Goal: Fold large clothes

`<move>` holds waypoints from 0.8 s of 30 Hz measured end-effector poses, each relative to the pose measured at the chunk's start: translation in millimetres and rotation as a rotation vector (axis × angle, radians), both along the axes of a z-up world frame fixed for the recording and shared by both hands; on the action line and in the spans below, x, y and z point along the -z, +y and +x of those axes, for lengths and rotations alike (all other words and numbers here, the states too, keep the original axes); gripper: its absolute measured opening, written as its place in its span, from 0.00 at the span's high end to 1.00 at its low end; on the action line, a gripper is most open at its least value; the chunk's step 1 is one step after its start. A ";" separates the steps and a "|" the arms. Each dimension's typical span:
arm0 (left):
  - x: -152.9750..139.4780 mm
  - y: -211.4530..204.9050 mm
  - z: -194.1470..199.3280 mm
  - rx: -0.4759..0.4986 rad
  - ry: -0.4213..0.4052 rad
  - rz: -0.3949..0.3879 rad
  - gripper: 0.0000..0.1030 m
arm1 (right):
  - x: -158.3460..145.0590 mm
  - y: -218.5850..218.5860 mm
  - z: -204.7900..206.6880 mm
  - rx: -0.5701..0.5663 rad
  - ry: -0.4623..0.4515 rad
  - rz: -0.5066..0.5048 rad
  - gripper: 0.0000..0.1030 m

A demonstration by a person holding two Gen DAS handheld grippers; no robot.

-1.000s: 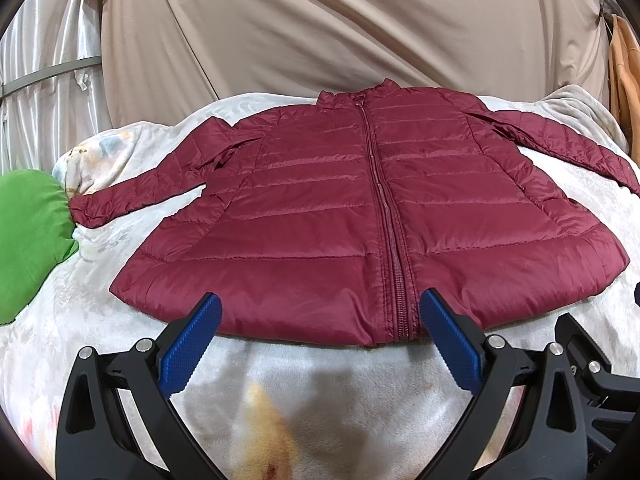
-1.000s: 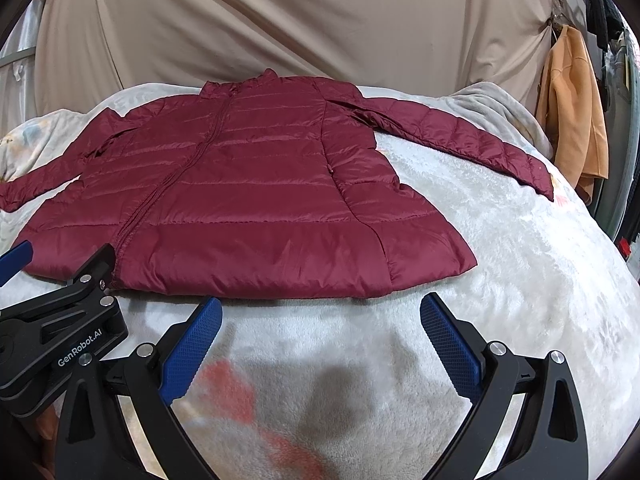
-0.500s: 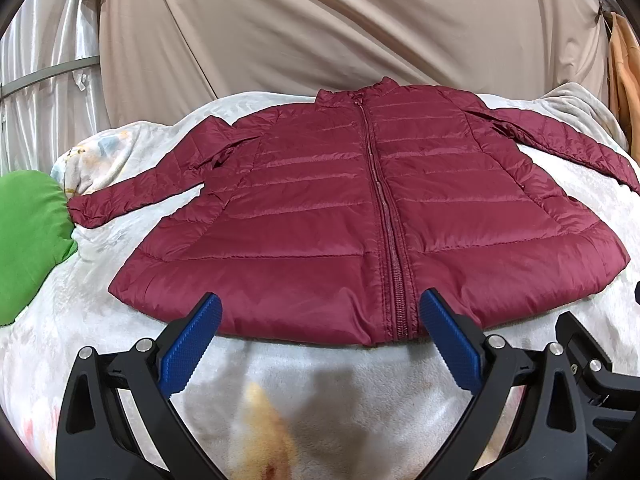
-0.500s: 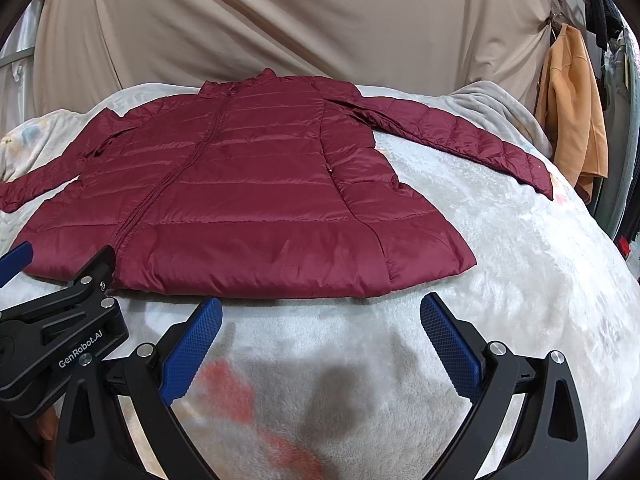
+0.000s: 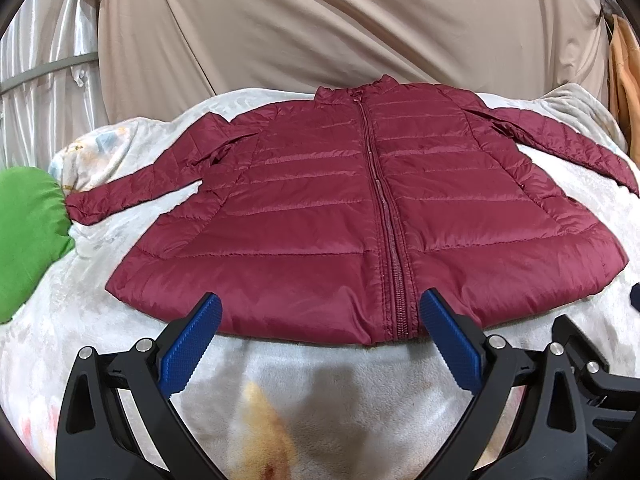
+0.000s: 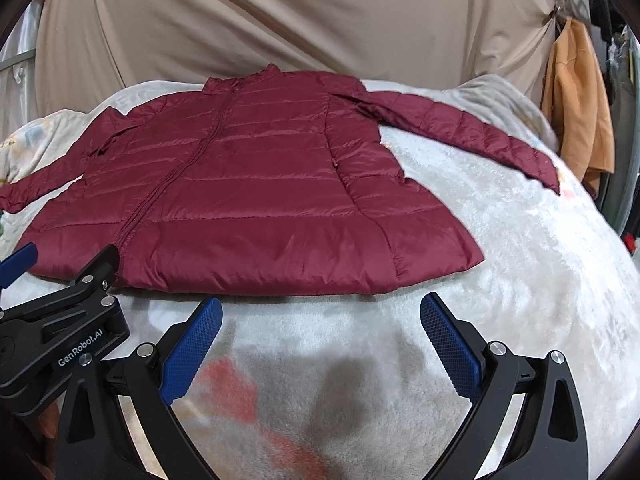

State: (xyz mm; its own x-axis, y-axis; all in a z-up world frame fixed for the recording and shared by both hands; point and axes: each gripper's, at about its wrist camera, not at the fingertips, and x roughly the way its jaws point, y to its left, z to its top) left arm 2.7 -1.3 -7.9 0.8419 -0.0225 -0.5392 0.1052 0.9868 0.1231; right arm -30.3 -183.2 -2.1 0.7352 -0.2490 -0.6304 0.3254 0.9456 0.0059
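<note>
A maroon quilted puffer jacket (image 5: 352, 216) lies flat and zipped, front up, on a white fleece blanket (image 5: 320, 376), both sleeves spread out to the sides. It also shows in the right wrist view (image 6: 248, 196). My left gripper (image 5: 320, 320) is open and empty just before the jacket's hem near the zipper. My right gripper (image 6: 320, 320) is open and empty just before the hem's right half. The left gripper's body (image 6: 60, 328) shows at the right view's lower left.
A green cloth (image 5: 28, 236) lies at the left edge of the blanket. An orange garment (image 6: 576, 100) hangs at the right. A beige curtain (image 5: 340, 24) covers the back wall.
Both grippers have edged slightly closer to the jacket's hem. The jacket has not moved.
</note>
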 end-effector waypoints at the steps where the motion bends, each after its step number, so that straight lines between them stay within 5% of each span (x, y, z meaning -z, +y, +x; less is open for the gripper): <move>1: -1.6 3.8 -0.6 0.023 0.009 -0.033 0.06 | -0.3 -3.1 0.6 -0.006 0.004 0.020 0.05; 5: -16.6 24.7 -2.4 0.047 -0.020 -0.140 0.05 | -21.7 -36.8 -0.4 -0.009 -0.034 0.062 0.10; 11: -49.7 57.2 25.2 -0.008 -0.061 -0.088 0.05 | -59.8 -181.1 18.1 0.184 -0.146 -0.025 0.07; 19: -51.7 101.2 92.1 -0.057 0.044 -0.123 0.05 | -9.9 -396.7 40.8 0.617 -0.057 0.226 0.12; 24: -53.5 122.2 129.1 -0.079 0.092 -0.202 0.05 | 20.7 -447.4 47.7 0.694 -0.062 0.391 0.21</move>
